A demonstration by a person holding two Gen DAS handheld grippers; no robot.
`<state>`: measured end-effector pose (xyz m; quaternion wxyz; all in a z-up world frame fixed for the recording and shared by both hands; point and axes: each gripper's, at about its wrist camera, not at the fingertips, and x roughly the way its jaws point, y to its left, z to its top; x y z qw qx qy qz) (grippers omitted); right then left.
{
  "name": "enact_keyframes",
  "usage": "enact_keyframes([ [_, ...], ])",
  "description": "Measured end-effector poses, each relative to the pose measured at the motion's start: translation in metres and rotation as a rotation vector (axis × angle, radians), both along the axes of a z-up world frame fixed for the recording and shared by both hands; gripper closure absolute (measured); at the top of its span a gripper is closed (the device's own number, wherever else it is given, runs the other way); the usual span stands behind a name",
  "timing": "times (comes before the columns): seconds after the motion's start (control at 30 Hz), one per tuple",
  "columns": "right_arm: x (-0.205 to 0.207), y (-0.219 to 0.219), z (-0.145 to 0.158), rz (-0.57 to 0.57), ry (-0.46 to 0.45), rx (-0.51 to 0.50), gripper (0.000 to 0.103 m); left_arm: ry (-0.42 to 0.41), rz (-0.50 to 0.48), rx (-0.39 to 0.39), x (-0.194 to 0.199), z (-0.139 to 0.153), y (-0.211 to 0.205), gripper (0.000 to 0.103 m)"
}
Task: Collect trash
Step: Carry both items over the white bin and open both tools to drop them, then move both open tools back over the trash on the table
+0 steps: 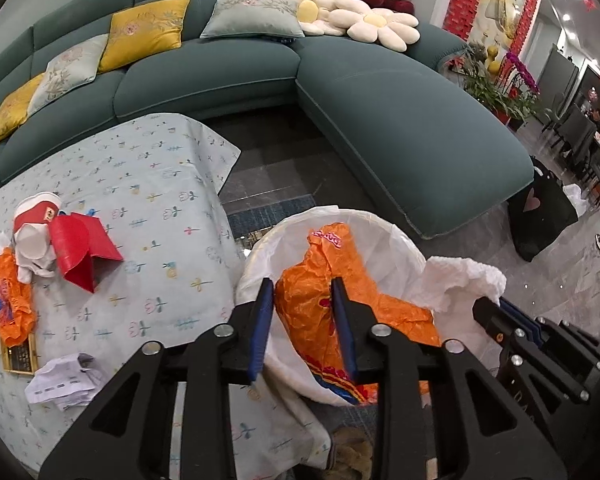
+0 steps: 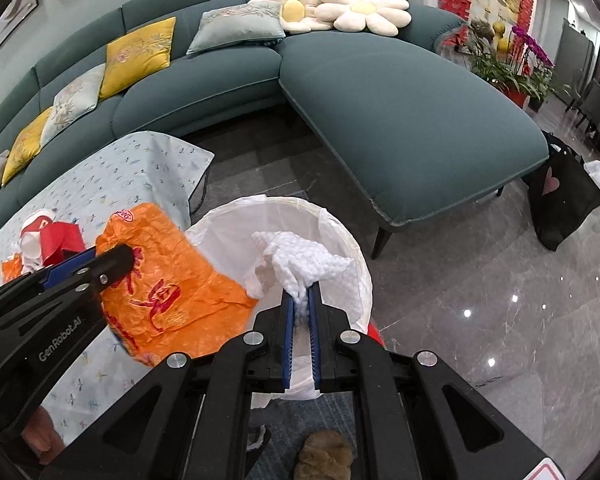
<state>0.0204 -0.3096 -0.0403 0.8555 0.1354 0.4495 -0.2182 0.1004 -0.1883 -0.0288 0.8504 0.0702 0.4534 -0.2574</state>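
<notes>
Holding both grippers over the lined bin (image 2: 342, 236) beside the table's corner: my left gripper (image 1: 303, 294), jaws parted, loosely straddles an orange wrapper (image 1: 320, 280); my right gripper (image 2: 301, 306) pinches white tissue (image 2: 300, 264) for dropping in.

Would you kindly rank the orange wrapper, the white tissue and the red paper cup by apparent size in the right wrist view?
Largest: orange wrapper, though it sits nearest the camera.
Next: white tissue.
Smallest: red paper cup, partly hidden and farther off, so its true size is uncertain.
</notes>
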Motion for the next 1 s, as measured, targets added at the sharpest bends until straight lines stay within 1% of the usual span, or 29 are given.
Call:
enact_keyframes([
  [0.07,0.002,-0.001,0.0,-0.007,-0.005,-0.003,0.088,0.004,0.012,-0.013,0.004,0.0,-0.002,0.058],
  [0.13,0.002,-0.001,0.001,-0.011,-0.009,-0.006,0.076,0.002,0.028,-0.019,0.007,0.001,0.0,0.051],
  [0.17,0.003,0.001,0.001,-0.011,-0.013,-0.01,0.074,-0.001,0.034,-0.018,0.008,0.002,0.0,0.047],
  [0.23,0.004,0.002,0.001,-0.008,-0.018,-0.015,0.068,-0.008,0.043,-0.021,0.009,0.003,0.003,0.045],
  [0.4,0.008,0.007,0.007,0.0,-0.027,-0.022,0.064,-0.009,0.054,-0.019,0.013,0.007,0.012,0.044],
  [0.53,0.008,0.017,0.014,0.01,-0.038,-0.027,0.058,-0.013,0.075,-0.017,0.012,0.009,0.025,0.043],
  [0.6,0.008,0.024,0.018,0.023,-0.043,-0.025,0.058,-0.014,0.094,-0.016,0.011,0.01,0.035,0.039],
  [0.63,0.009,0.029,0.02,0.029,-0.045,-0.025,0.058,-0.018,0.108,-0.014,0.01,0.011,0.041,0.037],
  [0.87,0.014,0.066,0.032,0.098,-0.055,-0.021,0.057,-0.024,0.178,-0.006,0.01,0.015,0.085,0.036],
  [1.0,0.018,0.091,0.035,0.141,-0.057,-0.017,0.052,-0.031,0.226,0.006,0.01,0.017,0.117,0.036],
])
